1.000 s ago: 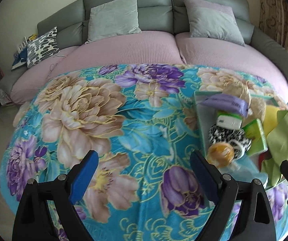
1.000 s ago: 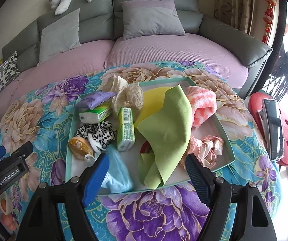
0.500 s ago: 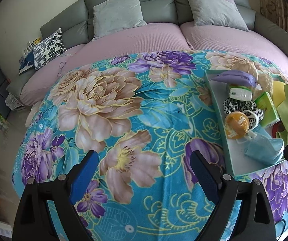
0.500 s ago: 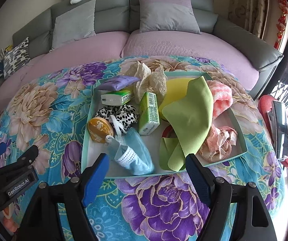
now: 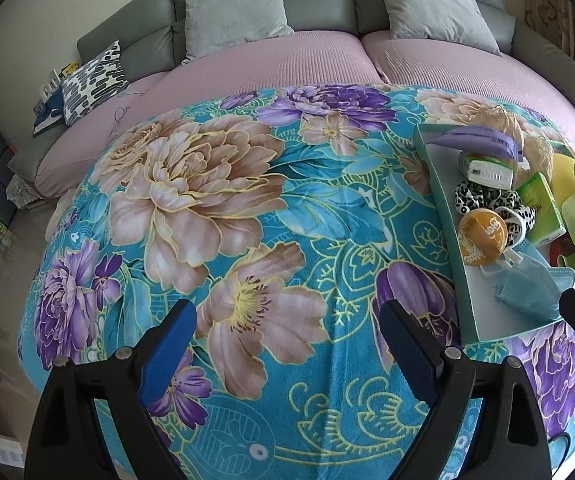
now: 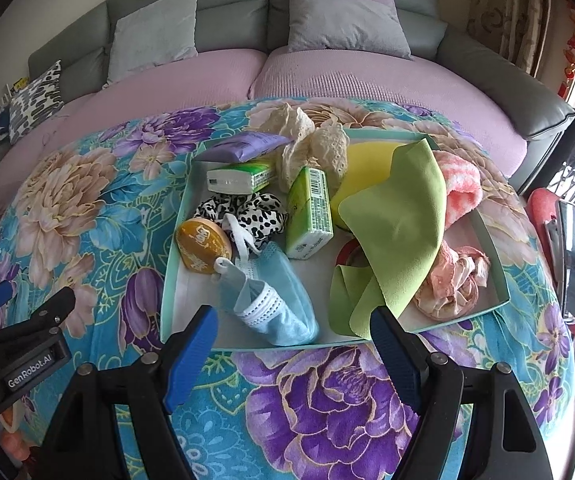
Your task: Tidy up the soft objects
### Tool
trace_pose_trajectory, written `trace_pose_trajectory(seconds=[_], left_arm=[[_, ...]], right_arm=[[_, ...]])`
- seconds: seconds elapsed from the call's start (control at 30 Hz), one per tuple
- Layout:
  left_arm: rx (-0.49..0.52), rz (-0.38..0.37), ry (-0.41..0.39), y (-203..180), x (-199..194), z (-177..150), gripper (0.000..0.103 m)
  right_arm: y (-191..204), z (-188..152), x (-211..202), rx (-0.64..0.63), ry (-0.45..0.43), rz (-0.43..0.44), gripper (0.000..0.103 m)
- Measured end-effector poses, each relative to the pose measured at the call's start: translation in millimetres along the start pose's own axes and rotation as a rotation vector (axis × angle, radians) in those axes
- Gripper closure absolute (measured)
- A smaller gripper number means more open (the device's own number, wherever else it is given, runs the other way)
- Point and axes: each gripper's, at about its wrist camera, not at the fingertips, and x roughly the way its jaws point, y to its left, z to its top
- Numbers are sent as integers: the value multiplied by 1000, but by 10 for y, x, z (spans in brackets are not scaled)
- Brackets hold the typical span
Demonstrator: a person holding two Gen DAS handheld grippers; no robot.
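A pale green tray point(image 6: 175, 240) lies on the floral blanket point(image 6: 67, 208). It holds a green cloth point(image 6: 399, 216), a blue face mask point(image 6: 283, 300), a leopard scrunchie point(image 6: 255, 208), a pink fluffy towel point(image 6: 459, 184), pink fabric point(image 6: 455, 284), cream lace point(image 6: 315, 148), tissue packs point(image 6: 311, 212) and an orange round case point(image 6: 203, 244). My right gripper point(image 6: 295, 344) is open and empty over the tray's near edge. My left gripper point(image 5: 287, 344) is open and empty above the bare blanket point(image 5: 207, 200), left of the tray point(image 5: 443, 200).
A grey sofa with pink seat covers point(image 5: 287, 60) and cushions point(image 5: 235, 4) curves behind the blanket. A patterned cushion point(image 5: 91, 80) lies at far left. A red stool with a phone point(image 6: 571, 248) stands right of the blanket. The floor drops off at left.
Both grippers have pulled back and risen, so the tray sits farther from each camera. Both stay open and empty. Nothing in the tray has moved.
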Motion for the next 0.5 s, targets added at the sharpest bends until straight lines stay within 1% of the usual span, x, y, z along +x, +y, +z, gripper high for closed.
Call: trace_pose_trajectory(seconds=[0.13,0.5], left_arm=[[10,-8,6,-6,17,-2,10],[-6,-11,15,34,37,7,10]], right_arm=[[28,2,14,-11,6,-4,22],[10,0,58,-9,25,0,22]])
